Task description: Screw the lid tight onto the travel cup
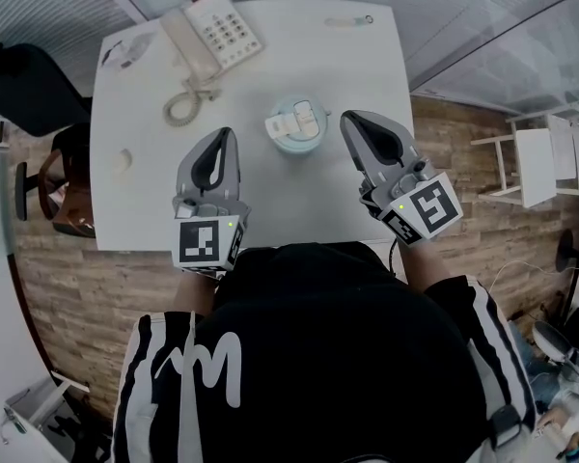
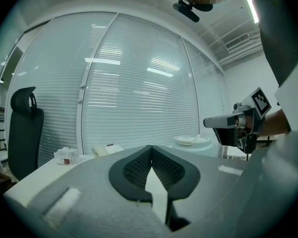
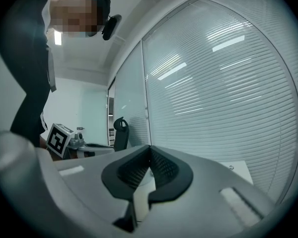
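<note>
A pale mint travel cup (image 1: pixel 296 125) with its white flip lid on top stands upright mid-table, between the two grippers. My left gripper (image 1: pixel 227 136) hovers to the cup's left, jaws shut with nothing in them. To the cup's right my right gripper (image 1: pixel 348 120) is held the same way, shut and empty. Neither touches the cup. In the left gripper view the cup (image 2: pixel 191 143) shows past the shut jaw tips (image 2: pixel 150 147), with the right gripper (image 2: pixel 238 123) beyond it. The right gripper view shows its shut tips (image 3: pixel 149 148) and the left gripper (image 3: pixel 72 143).
A white desk phone (image 1: pixel 210 33) with a coiled cord lies at the back left of the white table (image 1: pixel 270 201). A crumpled wrapper (image 1: pixel 125 51) sits at the back left corner, a small object (image 1: pixel 352 21) at the back right. A black chair (image 1: pixel 24 85) stands left; white chair (image 1: pixel 536 157) right.
</note>
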The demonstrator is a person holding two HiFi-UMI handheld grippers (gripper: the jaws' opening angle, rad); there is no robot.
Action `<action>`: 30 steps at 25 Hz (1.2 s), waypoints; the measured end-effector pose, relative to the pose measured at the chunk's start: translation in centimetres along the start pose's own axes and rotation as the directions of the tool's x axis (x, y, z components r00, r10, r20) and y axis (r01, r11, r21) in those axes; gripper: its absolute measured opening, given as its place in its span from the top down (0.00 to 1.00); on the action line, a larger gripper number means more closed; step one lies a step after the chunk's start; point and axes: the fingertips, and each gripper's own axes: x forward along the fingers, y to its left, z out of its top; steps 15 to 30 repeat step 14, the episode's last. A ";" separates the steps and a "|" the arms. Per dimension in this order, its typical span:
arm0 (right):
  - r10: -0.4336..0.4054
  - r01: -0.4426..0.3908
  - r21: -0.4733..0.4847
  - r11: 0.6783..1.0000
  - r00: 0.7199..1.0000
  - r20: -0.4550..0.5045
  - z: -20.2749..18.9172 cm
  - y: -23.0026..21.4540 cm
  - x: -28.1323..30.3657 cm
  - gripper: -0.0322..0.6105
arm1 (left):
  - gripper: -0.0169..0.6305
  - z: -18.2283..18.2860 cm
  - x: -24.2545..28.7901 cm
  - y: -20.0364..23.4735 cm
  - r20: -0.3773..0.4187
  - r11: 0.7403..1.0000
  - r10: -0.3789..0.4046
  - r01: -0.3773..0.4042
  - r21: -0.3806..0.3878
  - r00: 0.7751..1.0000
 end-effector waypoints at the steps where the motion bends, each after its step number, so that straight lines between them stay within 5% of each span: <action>1: -0.003 0.003 0.003 1.000 1.000 -0.001 0.0 0.0 0.0 0.95 | 0.97 0.0 0.0 0.0 -0.004 1.000 0.004 -0.004 -0.004 1.000; 30: -0.033 0.033 0.019 0.999 0.999 -0.006 0.0 -0.6 -0.1 0.95 | 0.97 0.0 0.0 -0.2 0.018 1.000 -0.013 0.013 0.007 1.000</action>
